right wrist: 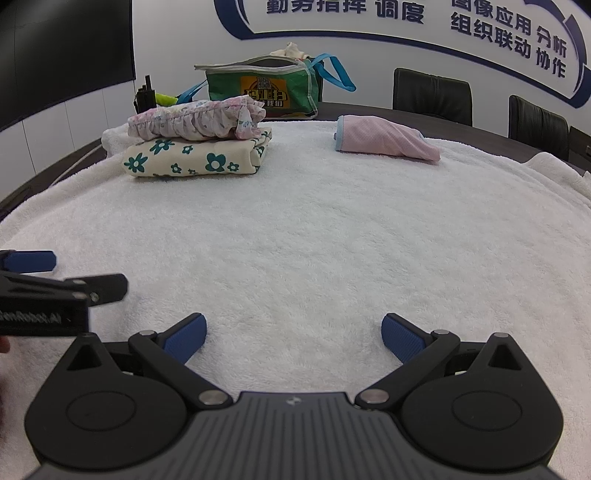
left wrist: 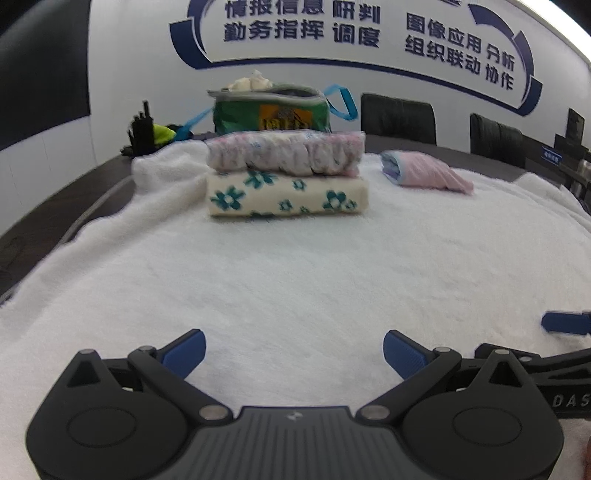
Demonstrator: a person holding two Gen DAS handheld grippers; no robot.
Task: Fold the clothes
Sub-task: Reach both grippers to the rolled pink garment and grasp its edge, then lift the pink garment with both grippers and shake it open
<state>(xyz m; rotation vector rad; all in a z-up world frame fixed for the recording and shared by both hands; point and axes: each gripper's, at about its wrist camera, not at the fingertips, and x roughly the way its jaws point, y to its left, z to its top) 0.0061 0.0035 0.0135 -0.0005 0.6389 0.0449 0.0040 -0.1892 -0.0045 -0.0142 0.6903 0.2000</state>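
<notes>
Folded clothes (left wrist: 286, 173) sharp, bag contents (left wrist: 249, 82) unclear

— What sort of room is this?

— An office meeting room, I'd say. The white wall (left wrist: 129, 92) carries large dark blue Chinese lettering (left wrist: 303, 22) framed by curved blue arrow bands (left wrist: 369, 66), like an institutional slogan board.

— Anything else?

— Black padded high-backed chairs (right wrist: 432, 90) stand along the far edge of a long dark conference table (right wrist: 369, 109), and a big black screen panel (right wrist: 62, 55) hangs on the left wall. A fluffy white blanket (right wrist: 314, 240) covers most of the tabletop. At the far end sit a black handheld radio (right wrist: 142, 96) and a green woven shopping bag with blue handles (right wrist: 258, 88).
</notes>
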